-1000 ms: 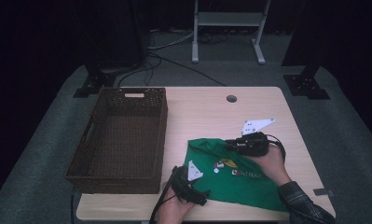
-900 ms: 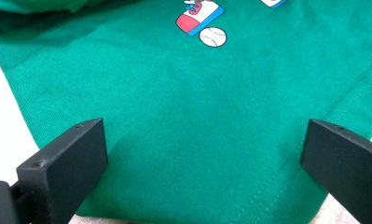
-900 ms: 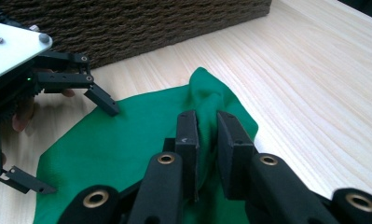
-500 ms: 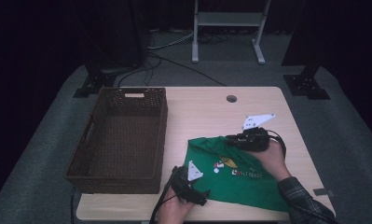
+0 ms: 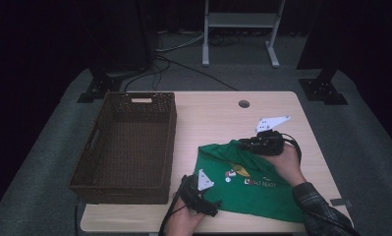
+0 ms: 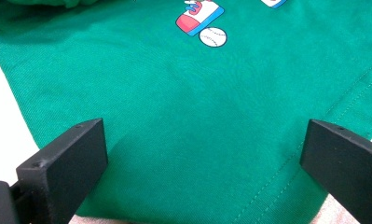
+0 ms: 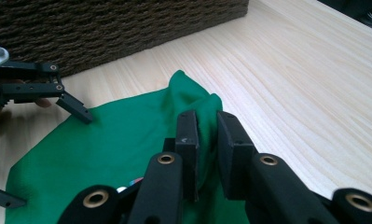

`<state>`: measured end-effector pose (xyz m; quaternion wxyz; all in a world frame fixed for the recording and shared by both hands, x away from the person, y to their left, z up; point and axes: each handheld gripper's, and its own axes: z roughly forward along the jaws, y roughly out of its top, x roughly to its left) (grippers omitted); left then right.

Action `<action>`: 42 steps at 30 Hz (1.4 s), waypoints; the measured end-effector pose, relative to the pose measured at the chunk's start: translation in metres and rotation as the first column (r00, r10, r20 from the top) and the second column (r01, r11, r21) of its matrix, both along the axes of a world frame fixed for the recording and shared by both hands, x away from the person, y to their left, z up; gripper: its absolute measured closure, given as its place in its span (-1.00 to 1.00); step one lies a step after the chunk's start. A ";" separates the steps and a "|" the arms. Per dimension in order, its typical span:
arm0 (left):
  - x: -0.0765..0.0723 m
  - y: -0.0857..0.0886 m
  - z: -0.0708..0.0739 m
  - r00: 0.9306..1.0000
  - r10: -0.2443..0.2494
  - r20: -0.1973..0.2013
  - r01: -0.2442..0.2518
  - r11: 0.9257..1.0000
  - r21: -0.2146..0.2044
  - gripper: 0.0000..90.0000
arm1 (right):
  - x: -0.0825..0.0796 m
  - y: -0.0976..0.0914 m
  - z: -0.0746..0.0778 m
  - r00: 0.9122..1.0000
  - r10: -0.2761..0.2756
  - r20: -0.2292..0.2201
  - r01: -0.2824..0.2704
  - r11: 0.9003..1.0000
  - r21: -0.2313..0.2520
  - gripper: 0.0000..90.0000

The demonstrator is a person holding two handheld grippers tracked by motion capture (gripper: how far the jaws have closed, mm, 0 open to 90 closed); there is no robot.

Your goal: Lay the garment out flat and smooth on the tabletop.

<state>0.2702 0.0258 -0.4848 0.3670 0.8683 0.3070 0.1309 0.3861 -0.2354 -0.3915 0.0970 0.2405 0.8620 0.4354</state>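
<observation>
The green T-shirt (image 5: 252, 184) lies spread on the near right part of the desk (image 5: 213, 118), just right of the wicker basket (image 5: 127, 147). In the high view the right hand-held gripper (image 5: 242, 144) sits at the shirt's far edge and the left hand-held gripper (image 5: 210, 206) at its near left corner, but the jaw gaps cannot be judged there. The right gripper view settles one: its jaws are nearly together, pinching a raised fold of the green cloth (image 7: 193, 107), with bare desk wood beyond and the basket wall (image 7: 104, 28) behind. That view also shows the left hand-held gripper (image 7: 44, 121) farther off, jaws spread over the shirt edge. The left gripper view confirms this: jaws wide apart, flat cloth with a printed shoe and baseball (image 6: 213, 36) between them, nothing clamped. The basket stands clear of both hands. Compared with a second ago, the right hand-held gripper has shifted only slightly along the far edge; the left is unchanged.
</observation>
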 end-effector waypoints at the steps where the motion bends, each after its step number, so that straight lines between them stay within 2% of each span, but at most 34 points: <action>1: 0.000 0.000 0.000 1.000 0.000 0.000 0.000 1.000 0.000 -1.00 | 0.001 0.000 0.000 1.000 -0.001 -0.001 0.001 1.000 0.001 0.80; 42: 0.000 0.000 0.000 1.000 0.000 -0.001 0.000 1.000 -0.001 -1.00 | 0.041 -0.010 -0.009 0.996 -0.085 -0.038 0.084 0.996 -0.024 0.80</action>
